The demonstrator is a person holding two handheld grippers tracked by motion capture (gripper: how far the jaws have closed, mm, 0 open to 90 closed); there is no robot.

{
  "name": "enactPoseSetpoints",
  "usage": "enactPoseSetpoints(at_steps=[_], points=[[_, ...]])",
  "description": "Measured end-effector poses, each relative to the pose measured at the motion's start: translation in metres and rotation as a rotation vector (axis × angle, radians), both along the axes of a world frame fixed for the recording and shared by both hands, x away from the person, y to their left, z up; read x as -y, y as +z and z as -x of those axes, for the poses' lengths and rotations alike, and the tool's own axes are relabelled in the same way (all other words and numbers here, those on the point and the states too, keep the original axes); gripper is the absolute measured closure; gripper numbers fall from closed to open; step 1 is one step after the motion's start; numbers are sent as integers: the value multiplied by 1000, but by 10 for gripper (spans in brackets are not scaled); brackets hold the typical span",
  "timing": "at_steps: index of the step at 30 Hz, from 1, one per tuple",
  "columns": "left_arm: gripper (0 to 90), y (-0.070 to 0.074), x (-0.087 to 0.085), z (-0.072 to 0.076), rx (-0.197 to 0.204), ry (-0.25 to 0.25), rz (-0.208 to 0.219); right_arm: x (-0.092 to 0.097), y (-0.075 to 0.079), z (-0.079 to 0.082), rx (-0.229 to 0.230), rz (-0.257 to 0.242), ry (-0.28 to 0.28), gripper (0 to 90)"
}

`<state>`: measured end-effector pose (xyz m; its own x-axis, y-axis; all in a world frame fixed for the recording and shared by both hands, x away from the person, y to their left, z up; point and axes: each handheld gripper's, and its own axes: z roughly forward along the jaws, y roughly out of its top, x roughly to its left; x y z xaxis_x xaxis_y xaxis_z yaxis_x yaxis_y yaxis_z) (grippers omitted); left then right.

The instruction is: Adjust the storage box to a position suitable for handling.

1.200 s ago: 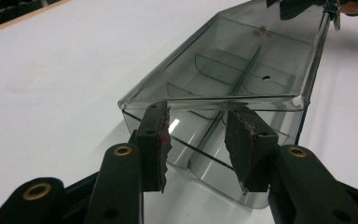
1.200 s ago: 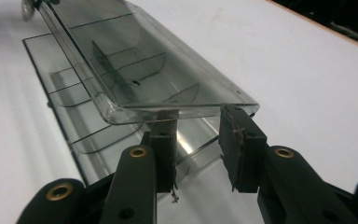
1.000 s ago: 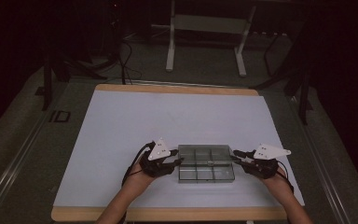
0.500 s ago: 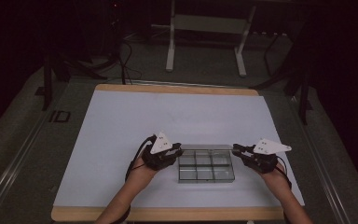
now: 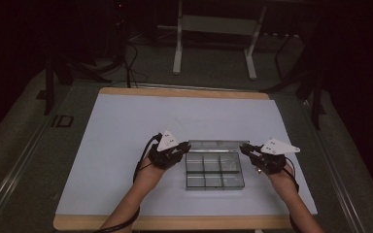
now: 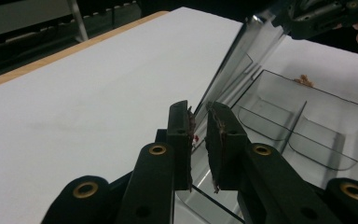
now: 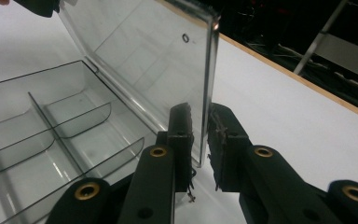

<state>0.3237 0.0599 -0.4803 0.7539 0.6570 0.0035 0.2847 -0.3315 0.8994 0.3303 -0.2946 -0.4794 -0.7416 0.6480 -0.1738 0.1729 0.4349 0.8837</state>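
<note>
A clear plastic compartment box (image 5: 213, 174) lies on the white table top (image 5: 126, 131), with its hinged lid (image 5: 217, 144) raised along the far side. My left gripper (image 5: 187, 149) is at the lid's left end and my right gripper (image 5: 245, 149) at its right end. In the left gripper view the jaws of the left gripper (image 6: 198, 112) have just been closing and now pinch the lid's (image 6: 242, 60) side edge. The right gripper's (image 7: 200, 112) jaws have likewise been closing onto the lid's (image 7: 154, 51) other edge. The empty compartments (image 7: 51, 130) lie open below.
A wooden strip (image 5: 184, 92) borders the table's far edge, and a metal stand (image 5: 213, 29) rises beyond it on the dark floor. A small brown crumb (image 6: 303, 80) lies by the box. A cable (image 5: 143, 155) trails from the left gripper.
Both grippers have drawn in to the lid's ends and closed on it. The left hand has shifted slightly toward the far side, and the lid now stands raised off the box.
</note>
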Motion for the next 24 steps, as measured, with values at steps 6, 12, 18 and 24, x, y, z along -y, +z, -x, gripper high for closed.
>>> enactPoseSetpoints(at_steps=[6,12,18,24], points=[[799,-2,2,-9,-12,13,1,-5,-1,-6,-7,-10,-28,780],[799,-4,3,-17,-26,26,18,-6,-2,-14,-22,-39,-48,768],[798,-4,5,-24,-41,37,27,-10,-1,-19,-25,-26,-69,750],[795,-6,4,-29,-55,44,44,-14,-3,-23,-43,-28,-90,710]])
